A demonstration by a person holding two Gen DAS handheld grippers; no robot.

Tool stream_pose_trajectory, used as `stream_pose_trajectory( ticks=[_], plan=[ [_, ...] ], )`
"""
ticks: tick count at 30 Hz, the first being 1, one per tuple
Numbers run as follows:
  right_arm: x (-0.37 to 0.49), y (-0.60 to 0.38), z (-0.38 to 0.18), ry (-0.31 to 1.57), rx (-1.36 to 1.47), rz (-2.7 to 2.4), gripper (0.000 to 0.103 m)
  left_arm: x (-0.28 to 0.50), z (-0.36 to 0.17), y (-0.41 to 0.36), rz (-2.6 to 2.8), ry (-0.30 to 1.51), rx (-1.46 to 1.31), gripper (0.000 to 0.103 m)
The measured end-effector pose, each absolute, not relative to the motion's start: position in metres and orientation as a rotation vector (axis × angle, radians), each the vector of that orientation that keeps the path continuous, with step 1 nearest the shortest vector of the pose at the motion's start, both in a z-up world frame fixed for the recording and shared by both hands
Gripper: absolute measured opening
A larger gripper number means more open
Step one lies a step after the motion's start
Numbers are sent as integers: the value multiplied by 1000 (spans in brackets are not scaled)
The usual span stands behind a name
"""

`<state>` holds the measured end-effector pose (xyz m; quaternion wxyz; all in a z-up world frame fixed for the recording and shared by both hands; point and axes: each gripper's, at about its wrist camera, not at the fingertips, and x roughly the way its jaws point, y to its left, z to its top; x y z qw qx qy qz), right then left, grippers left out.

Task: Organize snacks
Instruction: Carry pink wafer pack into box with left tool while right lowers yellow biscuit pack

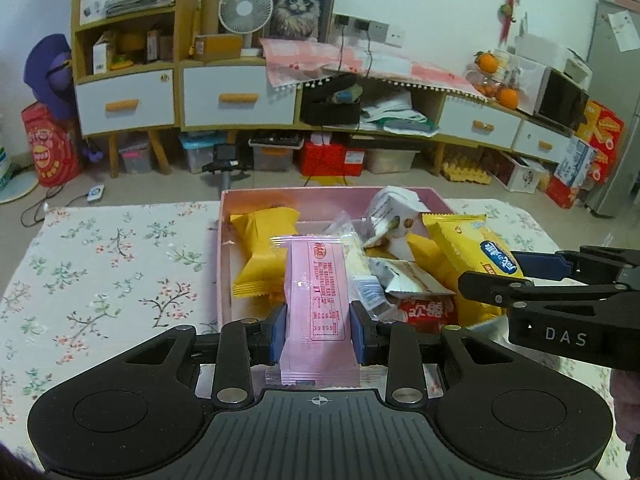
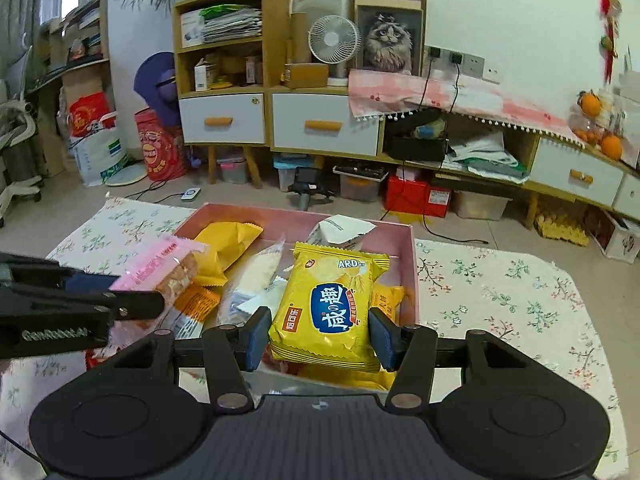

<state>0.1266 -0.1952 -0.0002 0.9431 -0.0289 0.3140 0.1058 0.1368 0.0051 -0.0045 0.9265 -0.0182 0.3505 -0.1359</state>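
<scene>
A pink box (image 1: pixel 264 194) (image 2: pixel 256 214) full of snack packets stands on the flowered tablecloth. My left gripper (image 1: pixel 318 326) is shut on a pink snack packet (image 1: pixel 316 304), held upright over the box's near edge; the packet also shows in the right wrist view (image 2: pixel 160 268). My right gripper (image 2: pixel 320 338) is shut on a yellow cracker packet (image 2: pixel 328 308) with a blue label, held above the box's right part; this packet shows in the left wrist view (image 1: pixel 472 252). Other packets in the box include a yellow one (image 1: pixel 264 248) and a white one (image 1: pixel 394 216).
The flowered tablecloth (image 1: pixel 100 280) (image 2: pixel 500 300) spreads left and right of the box. Beyond the table stand low cabinets with drawers (image 1: pixel 236 96), storage bins on the floor and a red box (image 1: pixel 332 158).
</scene>
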Motion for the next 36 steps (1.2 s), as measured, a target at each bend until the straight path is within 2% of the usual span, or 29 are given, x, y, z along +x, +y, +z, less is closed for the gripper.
stream_pose_trajectory(
  ticks=[15,17,18,19,21,27,36],
  plan=[
    [143,-198,-11,655,-55,212,22,154,-18,-5,-259,723,-7,31],
    [144,-198,-11,649,-47,219,26,154,-18,-7,-254,711,2,34],
    [143,-198,-11,645,-43,220,27,154,-19,-8,-252,713,9,40],
    [142,-198,-11,644,-43,224,33,154,-19,-9,-250,713,14,49],
    [140,-197,-10,642,-48,227,37,153,-18,-10,-247,706,22,57],
    [138,-197,-7,639,-67,215,45,150,-15,-10,-256,714,19,67],
    [126,-201,6,621,-72,214,54,136,-4,-13,-268,709,21,77]
  ],
)
